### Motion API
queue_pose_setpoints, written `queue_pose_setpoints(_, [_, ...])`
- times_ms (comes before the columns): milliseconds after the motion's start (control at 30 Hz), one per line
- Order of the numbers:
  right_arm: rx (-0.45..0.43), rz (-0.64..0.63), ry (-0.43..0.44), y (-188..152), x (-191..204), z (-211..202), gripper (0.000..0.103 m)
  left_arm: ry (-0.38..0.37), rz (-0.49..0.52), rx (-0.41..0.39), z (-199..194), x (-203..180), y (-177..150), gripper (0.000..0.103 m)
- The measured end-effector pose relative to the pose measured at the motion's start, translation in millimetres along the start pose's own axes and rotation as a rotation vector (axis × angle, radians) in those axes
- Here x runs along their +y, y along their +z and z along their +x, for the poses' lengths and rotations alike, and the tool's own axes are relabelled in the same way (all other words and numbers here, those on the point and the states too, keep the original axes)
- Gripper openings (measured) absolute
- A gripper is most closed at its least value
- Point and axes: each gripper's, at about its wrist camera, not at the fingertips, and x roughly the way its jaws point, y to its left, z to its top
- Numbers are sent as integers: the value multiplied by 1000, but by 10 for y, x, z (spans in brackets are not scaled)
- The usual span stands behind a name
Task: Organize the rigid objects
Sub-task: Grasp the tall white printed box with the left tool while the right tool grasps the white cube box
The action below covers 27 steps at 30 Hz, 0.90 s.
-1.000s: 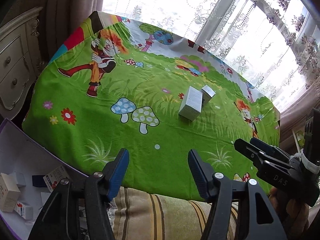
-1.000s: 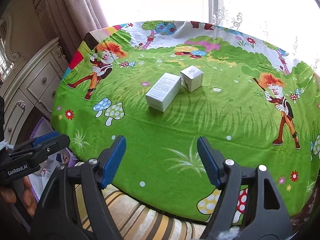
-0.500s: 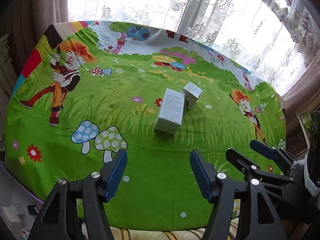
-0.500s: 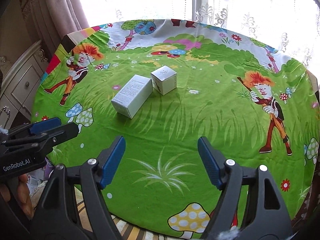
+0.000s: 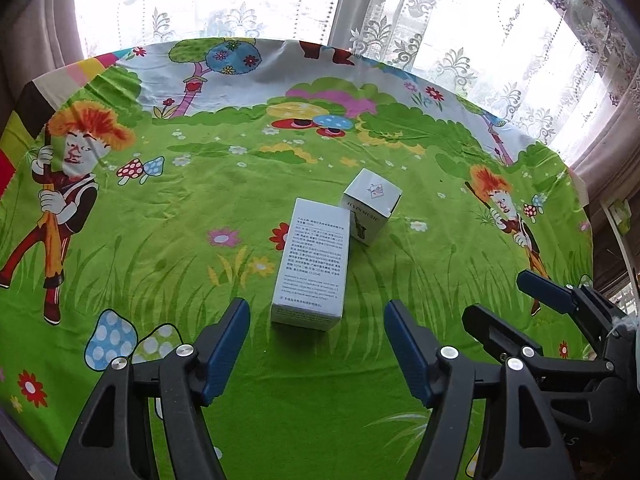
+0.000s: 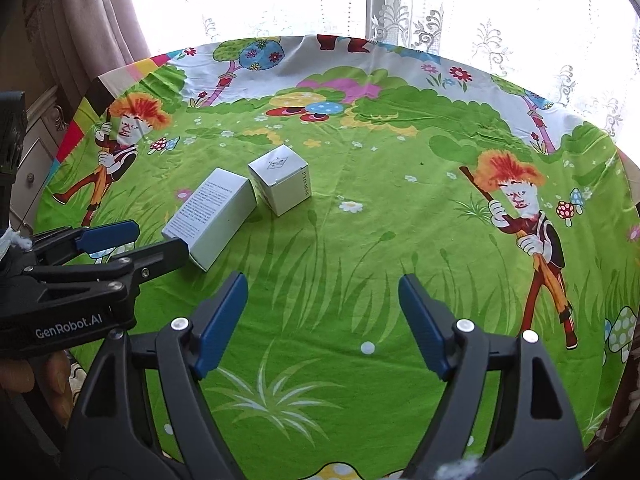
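Observation:
A long white box [image 5: 314,266] lies flat on the green cartoon cloth [image 5: 160,240], with a small white cube box [image 5: 370,204] touching its far right corner. Both also show in the right wrist view, the long box [image 6: 212,216] and the cube box [image 6: 282,178]. My left gripper [image 5: 316,344] is open and empty, just short of the long box's near end. My right gripper [image 6: 322,316] is open and empty, over the cloth to the right of the boxes. The right gripper also shows in the left wrist view [image 5: 516,308].
The cloth covers a round table [image 6: 520,420] in front of lace curtains [image 5: 440,20]. A cream dresser [image 6: 36,152] stands to the left. The left gripper's body [image 6: 80,280] reaches in at the left of the right wrist view.
Both grippers have moved forward over the table toward the boxes. The left one swung away from the storage box at the table's left and now faces the long box closely.

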Motion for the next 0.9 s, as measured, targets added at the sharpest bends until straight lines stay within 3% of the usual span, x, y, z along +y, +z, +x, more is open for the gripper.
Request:
queue_pose_setpoints(233, [3,-10,-4,117,-38,135,82,4,30,12,253,-5,104,67])
queue_pose_setpoints(267, [1,-20,-1,135,-19,147,82,6,36,12,283,-3,116,64])
queue_pose_setpoints(333, [-9,-46,2,172,27,173,83,7,40,21,333,23,127,45])
queue_pose_setpoints(700, [-29,-160,13,507,284,506,86,32,-49,-14,138,376,-9,44])
queue_pose_setpoints(900, [5,-224,12,628,420,792,86,27,-81,-23,60,507,-100,44])
